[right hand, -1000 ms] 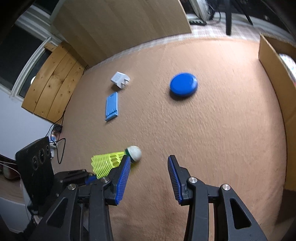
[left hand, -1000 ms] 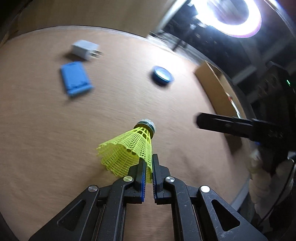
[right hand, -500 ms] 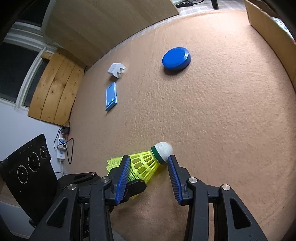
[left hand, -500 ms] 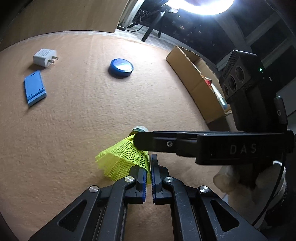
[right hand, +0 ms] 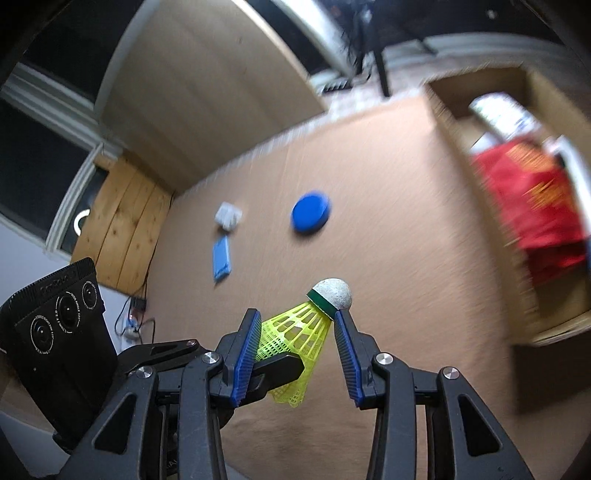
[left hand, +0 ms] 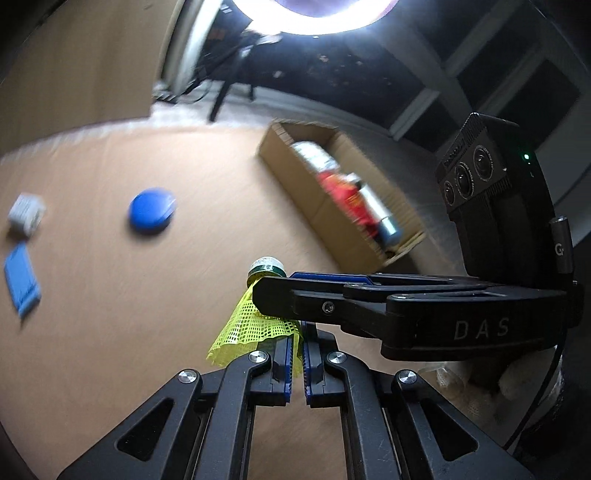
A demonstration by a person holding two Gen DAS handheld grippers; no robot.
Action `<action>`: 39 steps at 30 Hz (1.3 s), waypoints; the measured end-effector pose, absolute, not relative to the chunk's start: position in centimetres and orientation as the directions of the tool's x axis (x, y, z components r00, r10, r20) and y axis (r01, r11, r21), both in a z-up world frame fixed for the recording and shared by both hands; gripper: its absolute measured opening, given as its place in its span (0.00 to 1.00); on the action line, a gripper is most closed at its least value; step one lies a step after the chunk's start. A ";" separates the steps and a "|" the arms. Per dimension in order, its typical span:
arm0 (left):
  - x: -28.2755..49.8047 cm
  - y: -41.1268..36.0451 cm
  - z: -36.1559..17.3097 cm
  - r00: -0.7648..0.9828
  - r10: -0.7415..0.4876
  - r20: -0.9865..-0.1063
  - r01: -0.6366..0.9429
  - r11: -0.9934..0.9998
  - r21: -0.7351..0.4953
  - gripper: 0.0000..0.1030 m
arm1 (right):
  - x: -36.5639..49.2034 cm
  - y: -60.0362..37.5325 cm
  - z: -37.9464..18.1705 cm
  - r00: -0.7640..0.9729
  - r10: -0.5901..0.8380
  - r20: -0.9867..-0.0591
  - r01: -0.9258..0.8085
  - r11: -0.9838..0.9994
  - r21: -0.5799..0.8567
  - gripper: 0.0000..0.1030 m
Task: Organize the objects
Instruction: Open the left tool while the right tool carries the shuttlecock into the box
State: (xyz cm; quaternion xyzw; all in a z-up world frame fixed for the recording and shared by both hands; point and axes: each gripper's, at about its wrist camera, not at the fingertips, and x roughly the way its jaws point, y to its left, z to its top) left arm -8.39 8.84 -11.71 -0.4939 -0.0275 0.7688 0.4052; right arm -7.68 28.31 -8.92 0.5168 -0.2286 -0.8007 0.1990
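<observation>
A yellow mesh shuttlecock (left hand: 255, 325) with a white cork tip is held above the tan carpet. My left gripper (left hand: 297, 334) is shut on the rim of its skirt. My right gripper (right hand: 297, 325) is open, its blue pads on either side of the shuttlecock (right hand: 299, 328), the right pad close to the cork; it reaches in from the right in the left wrist view (left hand: 280, 291). A blue round disc (left hand: 151, 216) (right hand: 310, 214), a white charger (left hand: 26, 214) (right hand: 229, 218) and a blue flat case (left hand: 21, 282) (right hand: 221, 262) lie on the carpet.
An open cardboard box (left hand: 295, 184) (right hand: 546, 325) stands on the right with a red packet (right hand: 532, 206) and a silver-capped bottle (left hand: 384, 218) inside. A wooden board (right hand: 207, 96) leans at the back. A bright ring light (left hand: 314, 14) is overhead.
Both grippers rose and turned toward the box, bringing it into view. The right gripper's pads have closed in around the shuttlecock. The left stays shut on the skirt.
</observation>
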 end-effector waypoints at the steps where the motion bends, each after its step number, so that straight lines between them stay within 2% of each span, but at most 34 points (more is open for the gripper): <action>1: -8.5 9.7 -11.3 -0.183 0.655 -0.733 -0.607 -0.662 -0.440 0.03 | -7.6 29.2 -8.4 -0.405 -0.544 -0.735 0.077 -0.821 0.565 0.37; 9: -9.2 18.2 -9.1 -0.144 0.695 -0.704 -0.697 -0.577 -0.427 0.03 | -7.2 36.5 -6.0 -0.504 -0.465 -0.728 0.001 -0.843 0.538 0.37; 20: -8.9 27.9 -8.9 -0.105 0.691 -0.716 -0.775 -0.508 -0.377 0.04 | -6.3 44.8 -5.4 -0.574 -0.328 -0.750 -0.120 -0.873 0.473 0.37; 22: -9.1 28.8 -9.1 -0.107 0.676 -0.729 -0.774 -0.517 -0.365 0.22 | -6.2 45.9 -5.5 -0.580 -0.303 -0.757 -0.146 -0.875 0.461 0.38; 23: -9.3 28.9 -9.3 -0.107 0.672 -0.733 -0.770 -0.522 -0.366 0.43 | -6.2 46.1 -5.5 -0.580 -0.298 -0.758 -0.150 -0.876 0.459 0.40; 24: -9.3 29.0 -9.3 -0.117 0.670 -0.733 -0.766 -0.530 -0.363 0.47 | -6.2 46.3 -5.6 -0.581 -0.296 -0.758 -0.150 -0.876 0.458 0.41; 31: -9.9 27.5 -9.9 -0.144 0.655 -0.742 -0.750 -0.561 -0.351 0.47 | -6.2 45.6 -5.7 -0.578 -0.290 -0.762 -0.134 -0.888 0.440 0.45; 39: -10.8 22.3 -10.5 -0.178 0.643 -0.745 -0.680 -0.628 -0.378 0.48 | -6.1 43.6 -5.4 -0.596 -0.290 -0.749 -0.095 -0.901 0.424 0.46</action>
